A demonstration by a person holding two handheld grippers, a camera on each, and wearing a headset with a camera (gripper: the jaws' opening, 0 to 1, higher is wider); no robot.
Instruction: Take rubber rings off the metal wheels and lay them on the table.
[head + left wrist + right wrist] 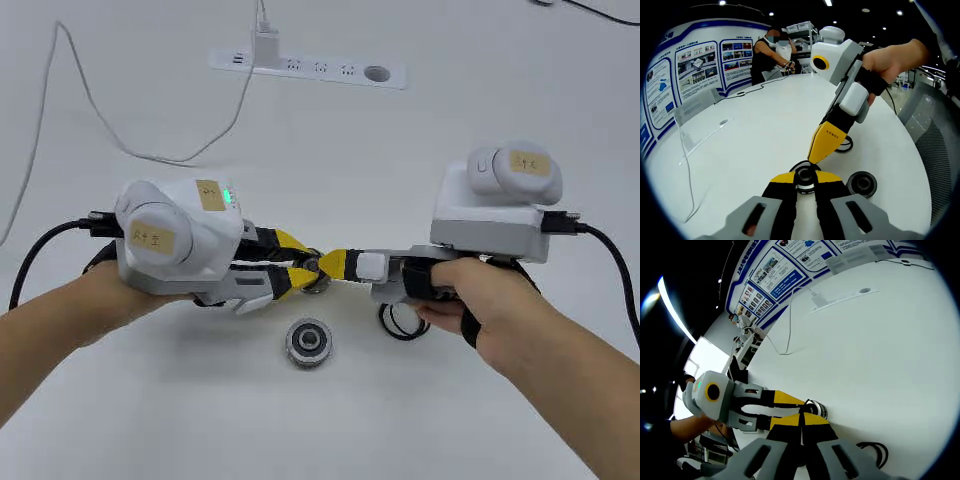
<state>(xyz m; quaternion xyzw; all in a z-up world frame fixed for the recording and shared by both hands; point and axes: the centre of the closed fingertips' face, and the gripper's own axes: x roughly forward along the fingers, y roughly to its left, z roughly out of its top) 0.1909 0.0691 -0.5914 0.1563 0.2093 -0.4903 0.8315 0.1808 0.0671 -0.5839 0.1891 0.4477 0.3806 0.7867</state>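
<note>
The left gripper, held from the left edge of the head view, has its yellow-tipped jaws closed tight on a metal wheel. Most of that wheel is hidden between the jaw tips. In the left gripper view it shows as a dark hub with a thin black rubber ring lifting off its far rim. The right gripper reaches in from the right, its jaws pressed together and their tip touching that rim. Whether they actually pinch the ring cannot be made out.

Below the two tips, a second wheel lies flat on the white table, apart from both grippers. To its right, loose black rings lie on the table, half covered by the right hand and the gripper body. Their number is unclear.

At the far side of the table lies a white power strip with a white cable curving away to the left. A black cable trails from the left gripper and is cut off at the picture's edge.
</note>
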